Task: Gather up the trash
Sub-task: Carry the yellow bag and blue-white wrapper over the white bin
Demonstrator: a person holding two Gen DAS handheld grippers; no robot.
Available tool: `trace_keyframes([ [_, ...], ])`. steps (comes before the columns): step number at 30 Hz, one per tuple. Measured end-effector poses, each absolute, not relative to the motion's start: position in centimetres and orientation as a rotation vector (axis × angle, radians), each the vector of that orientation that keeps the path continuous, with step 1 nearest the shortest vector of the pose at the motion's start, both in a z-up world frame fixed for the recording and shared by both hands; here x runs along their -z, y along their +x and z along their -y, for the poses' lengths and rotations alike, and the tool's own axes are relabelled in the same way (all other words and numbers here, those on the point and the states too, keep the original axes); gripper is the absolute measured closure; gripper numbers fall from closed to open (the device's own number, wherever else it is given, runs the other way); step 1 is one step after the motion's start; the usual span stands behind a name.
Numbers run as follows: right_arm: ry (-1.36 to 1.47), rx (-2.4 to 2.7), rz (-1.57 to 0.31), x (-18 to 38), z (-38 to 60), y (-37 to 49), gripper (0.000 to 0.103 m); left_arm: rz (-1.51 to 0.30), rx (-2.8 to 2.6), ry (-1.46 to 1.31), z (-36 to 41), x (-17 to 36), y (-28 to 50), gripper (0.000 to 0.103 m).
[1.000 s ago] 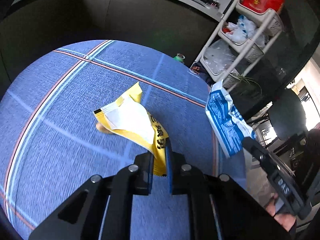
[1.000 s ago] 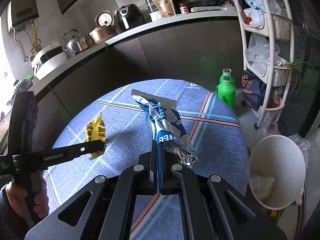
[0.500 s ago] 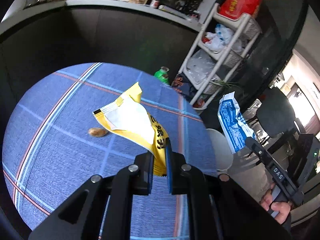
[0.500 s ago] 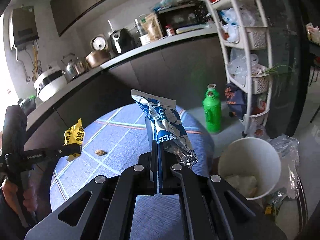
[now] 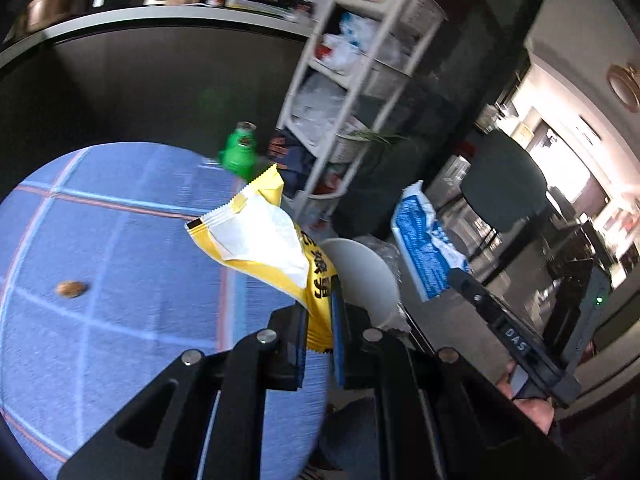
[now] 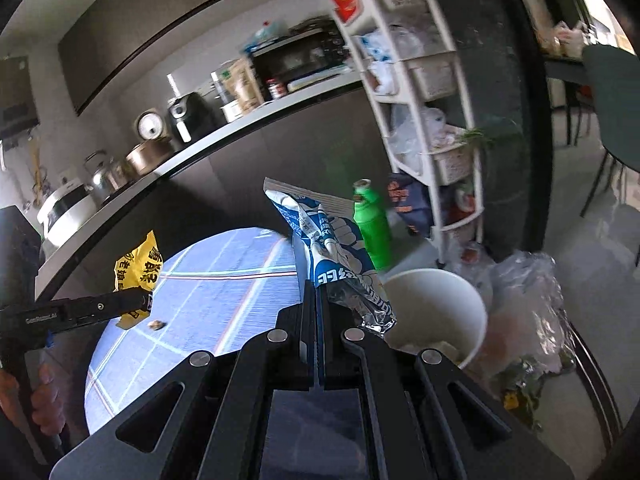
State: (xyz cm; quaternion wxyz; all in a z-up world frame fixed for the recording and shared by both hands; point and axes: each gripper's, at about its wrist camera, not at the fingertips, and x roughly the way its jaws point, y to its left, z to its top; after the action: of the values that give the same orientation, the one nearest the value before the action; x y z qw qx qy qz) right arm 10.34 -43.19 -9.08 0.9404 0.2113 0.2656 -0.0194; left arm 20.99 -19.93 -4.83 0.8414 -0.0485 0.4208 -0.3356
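Observation:
My left gripper (image 5: 319, 322) is shut on a yellow and white snack wrapper (image 5: 264, 242), held up over the right edge of the round blue table (image 5: 120, 264). My right gripper (image 6: 319, 304) is shut on a blue and white wrapper (image 6: 328, 252), held above the table edge next to the white trash bin (image 6: 460, 300). The bin also shows in the left wrist view (image 5: 368, 276), behind the yellow wrapper. The blue wrapper (image 5: 424, 248) and the right gripper (image 5: 460, 276) appear at the right of the left wrist view. A small brown scrap (image 5: 71, 289) lies on the table.
A green bottle (image 6: 370, 228) stands on the floor by a white shelf rack (image 6: 424, 92). A clear plastic bag (image 6: 528, 304) lies beside the bin. A dark counter (image 6: 200, 148) with kitchen appliances runs behind the table. A dark chair (image 5: 504, 180) stands at the right.
Both grippers have swung right, off the table towards the bin, still holding their wrappers. The bin has come closer in both views, and the table has slid left.

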Motion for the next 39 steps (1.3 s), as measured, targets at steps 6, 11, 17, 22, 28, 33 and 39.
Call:
trace_keyframes([
  [6,0.497,0.097,-0.564,11.6,46.2,10.0,0.102,-0.929,0.787,-0.038,25.9,5.9,21.2,0.092],
  [11,0.555,0.120,-0.593,14.3,48.0,10.2,0.102,-0.978,0.833,0.017,30.6,7.6,21.8,0.092],
  [17,0.622,0.129,-0.622,17.1,49.8,10.9,0.102,-1.053,0.856,0.061,35.0,10.5,23.2,0.092],
  [22,0.663,0.129,-0.631,18.7,51.1,11.4,0.102,-1.106,0.855,0.085,37.8,12.8,24.3,0.092],
  [28,0.682,0.125,-0.640,19.8,52.2,11.9,0.102,-1.148,0.845,0.099,39.8,14.9,25.5,0.092],
  [33,0.693,0.122,-0.655,20.6,52.6,12.5,0.102,-1.170,0.840,0.119,40.9,16.2,26.3,0.091],
  [39,0.697,0.100,-0.679,21.4,52.6,13.7,0.099,-1.184,0.824,0.124,41.7,17.4,27.4,0.088],
])
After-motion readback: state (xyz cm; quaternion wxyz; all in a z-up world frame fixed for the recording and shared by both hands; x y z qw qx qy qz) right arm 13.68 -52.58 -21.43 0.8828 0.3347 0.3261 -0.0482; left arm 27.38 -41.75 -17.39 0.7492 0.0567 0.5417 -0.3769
